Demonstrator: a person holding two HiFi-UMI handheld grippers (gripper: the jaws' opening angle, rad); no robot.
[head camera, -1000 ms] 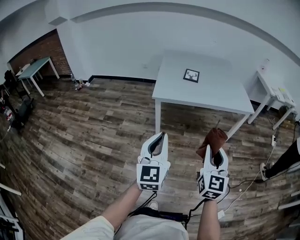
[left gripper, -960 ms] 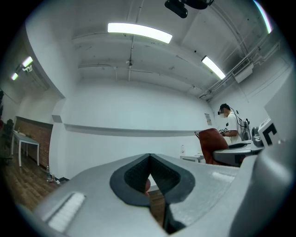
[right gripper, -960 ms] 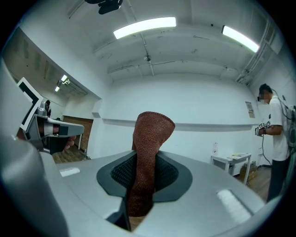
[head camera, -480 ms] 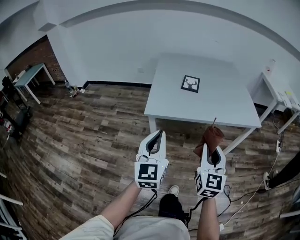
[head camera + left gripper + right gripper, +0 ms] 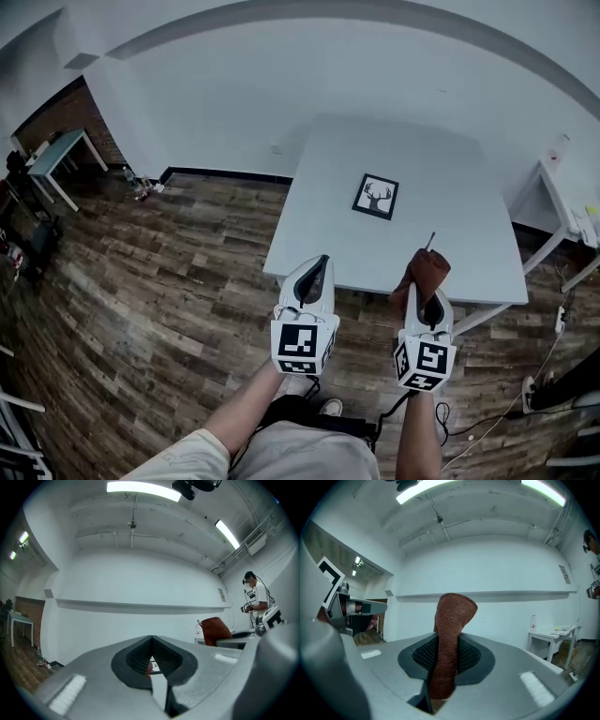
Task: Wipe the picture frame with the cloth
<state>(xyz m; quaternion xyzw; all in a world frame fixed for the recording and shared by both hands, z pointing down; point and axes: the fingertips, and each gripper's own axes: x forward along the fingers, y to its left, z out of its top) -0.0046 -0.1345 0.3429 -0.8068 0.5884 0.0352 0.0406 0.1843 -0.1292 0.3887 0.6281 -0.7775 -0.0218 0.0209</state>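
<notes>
Head view: frame lay flat near the middle of the tabletop, well apart from both tongs, which hung over the near edge. Nothing else was on the tabletop.

Right gripper view: right tongs were pinching the cloth low down, w/ most of it standing loose above the tips. Left gripper view: left tongs were pressed together w/ nothing between them.

Wiping not begun, by my read; what's left is the approach, then the wipe.

Risks, as judgement:
- Frame looked light and sat unheld on a smooth top. A sideways wipe could just shove it along, maybe toward an edge, unless the left tongs pinned a corner first.
- Cloth was gripped by a narrow strip. Drag against the frame could tug it out of the pinch, esp. on a pull stroke.
- The loose upper part could fold back on contact, so the hard tips rather than fabric would meet the frame's face: scratch risk, and no real cleaning.
- Frame sat far in, so a long reach and a steep angle would make pressure hard to judge. Too much could tip up the frame's far side.
- Left tongs pressing down too near the centre would block the wipe path.
</notes>
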